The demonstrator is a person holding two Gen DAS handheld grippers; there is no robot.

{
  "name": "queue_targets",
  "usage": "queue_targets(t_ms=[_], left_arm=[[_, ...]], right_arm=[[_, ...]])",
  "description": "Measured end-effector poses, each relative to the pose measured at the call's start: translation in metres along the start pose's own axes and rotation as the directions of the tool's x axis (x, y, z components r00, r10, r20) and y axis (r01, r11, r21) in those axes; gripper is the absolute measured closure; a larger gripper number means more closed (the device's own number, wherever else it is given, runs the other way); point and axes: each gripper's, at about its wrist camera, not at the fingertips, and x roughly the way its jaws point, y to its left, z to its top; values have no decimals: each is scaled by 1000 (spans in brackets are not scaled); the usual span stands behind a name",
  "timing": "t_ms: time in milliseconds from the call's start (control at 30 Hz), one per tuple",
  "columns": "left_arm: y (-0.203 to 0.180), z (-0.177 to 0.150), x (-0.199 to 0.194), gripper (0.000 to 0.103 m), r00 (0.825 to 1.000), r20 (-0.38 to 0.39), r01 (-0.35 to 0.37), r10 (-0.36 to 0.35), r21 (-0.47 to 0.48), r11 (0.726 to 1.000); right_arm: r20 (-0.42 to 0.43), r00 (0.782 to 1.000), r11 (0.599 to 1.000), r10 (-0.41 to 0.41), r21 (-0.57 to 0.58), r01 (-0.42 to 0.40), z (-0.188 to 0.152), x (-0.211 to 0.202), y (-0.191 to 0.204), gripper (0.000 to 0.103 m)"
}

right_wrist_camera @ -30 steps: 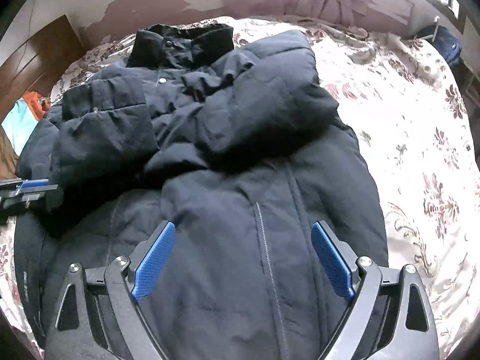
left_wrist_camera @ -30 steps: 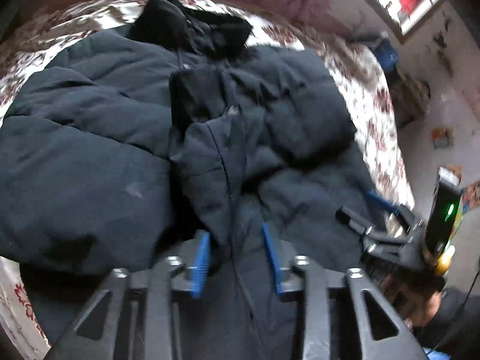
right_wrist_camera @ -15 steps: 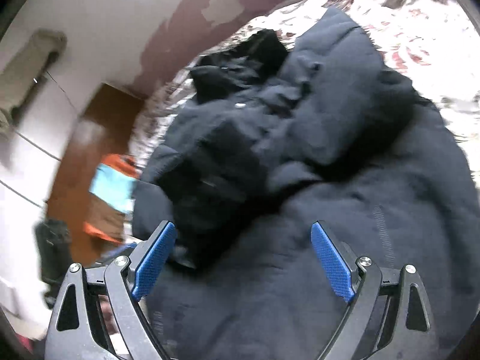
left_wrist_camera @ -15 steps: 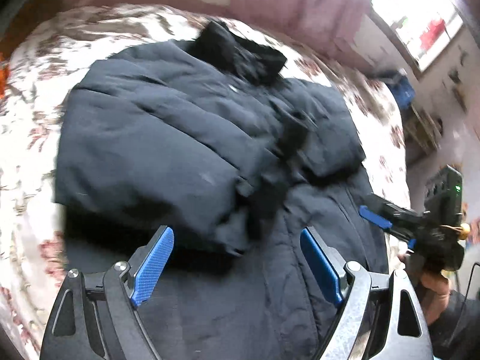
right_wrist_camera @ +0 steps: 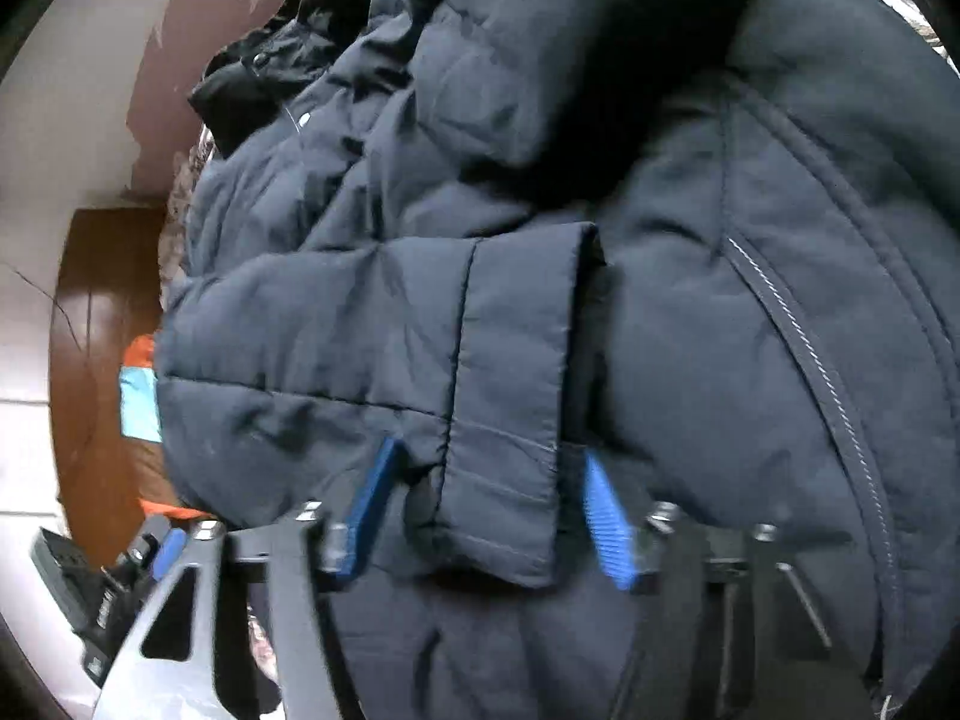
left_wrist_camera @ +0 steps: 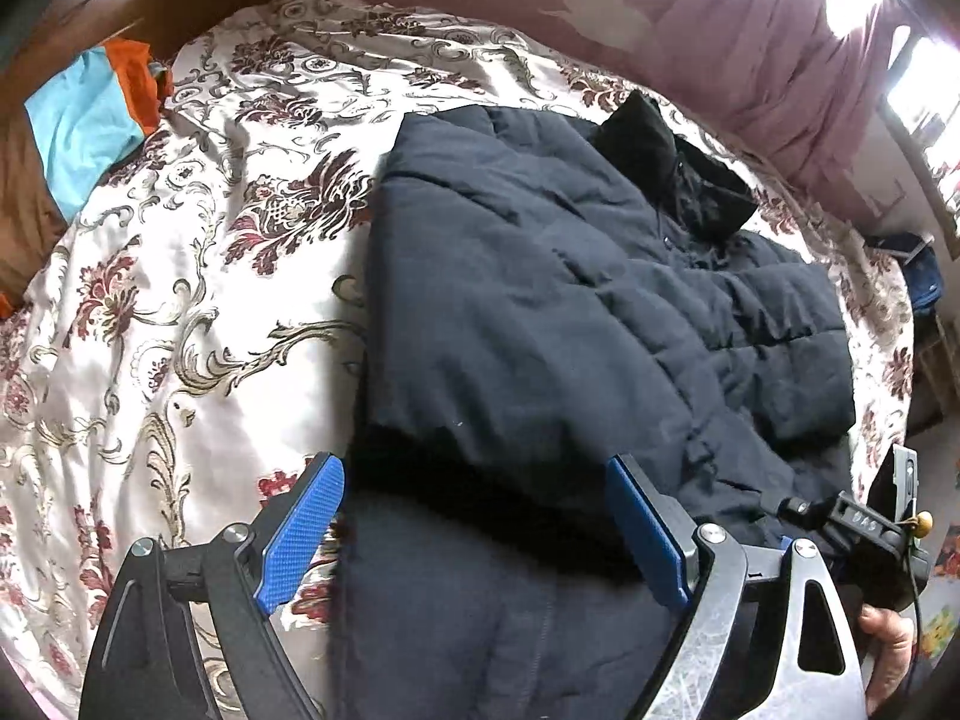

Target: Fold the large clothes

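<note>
Dark navy quilted puffer jacket [left_wrist_camera: 570,312] flat on the cream bedspread with maroon floral print [left_wrist_camera: 180,300], black collar [left_wrist_camera: 666,162] at the far end of the jacket. Near the jacket's middle, one sleeve already folded across the chest; cuffed sleeve end [right_wrist_camera: 510,408] lying over the zipped front, just beside the front zipper [right_wrist_camera: 804,348].

Left gripper [left_wrist_camera: 474,534]: jaws wide, just opened further, nothing between the blue pads [left_wrist_camera: 300,528]; hanging over the jacket's lower left edge, where a dark fold line runs across.

Right gripper [right_wrist_camera: 486,516]: jaws narrow, just been closing, sleeve cuff between them. Pads look on or nearly on the fabric, but view blurred; cannot tell whether clamped.

Progress estimate: early-to-mid. Sleeves seemingly tucked inward, body not yet folded bottom to collar. Left: settle the cuff, then fold hem up toward the collar, probably once more for a compact stack.

Beyond the jacket's far left corner: turquoise and orange cloth [left_wrist_camera: 90,114] at the bed edge, not involved.
</note>
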Motion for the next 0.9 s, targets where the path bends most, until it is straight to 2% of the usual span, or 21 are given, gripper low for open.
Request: queue_targets(t_ms=[67, 167, 200, 300, 333, 433, 567, 733, 833, 900], left_arm=[[1, -4, 3, 15, 1000, -8, -9, 9, 4, 1000], [1, -5, 5, 15, 1000, -17, -7, 7, -7, 1000], [1, -4, 4, 15, 1000, -16, -7, 7, -7, 1000], [-4, 0, 0, 15, 1000, 4, -11, 11, 8, 1000], [-6, 2, -1, 15, 1000, 14, -14, 14, 14, 1000], [-10, 7, -1, 15, 999, 41, -25, 24, 26, 999], [-17, 13, 3, 15, 998, 56, -32, 30, 38, 999], [-26, 16, 17, 15, 998, 45, -35, 32, 58, 998], [-35, 19, 24, 15, 998, 50, -46, 42, 67, 997], [-43, 25, 27, 15, 998, 64, -34, 29, 76, 997]], right_arm=[[15, 999, 999, -32, -30, 32, -5, -2, 2, 89], [46, 998, 996, -37, -79, 41, 1, -17, 10, 95], [74, 996, 993, -43, -104, 51, 4, -23, 15, 95], [217, 970, 970, -106, -192, 148, 16, -57, 37, 96], [283, 951, 958, -122, -217, 188, 22, -72, 47, 96], [392, 907, 938, -151, -234, 257, 46, -99, 56, 96], [461, 863, 923, -208, -199, 329, 78, -117, 49, 96], [457, 843, 888, -283, -208, 410, 100, -101, 45, 95], [465, 812, 851, -352, -203, 485, 104, -93, 48, 86], [503, 781, 826, -372, -204, 525, 102, -97, 51, 76]])
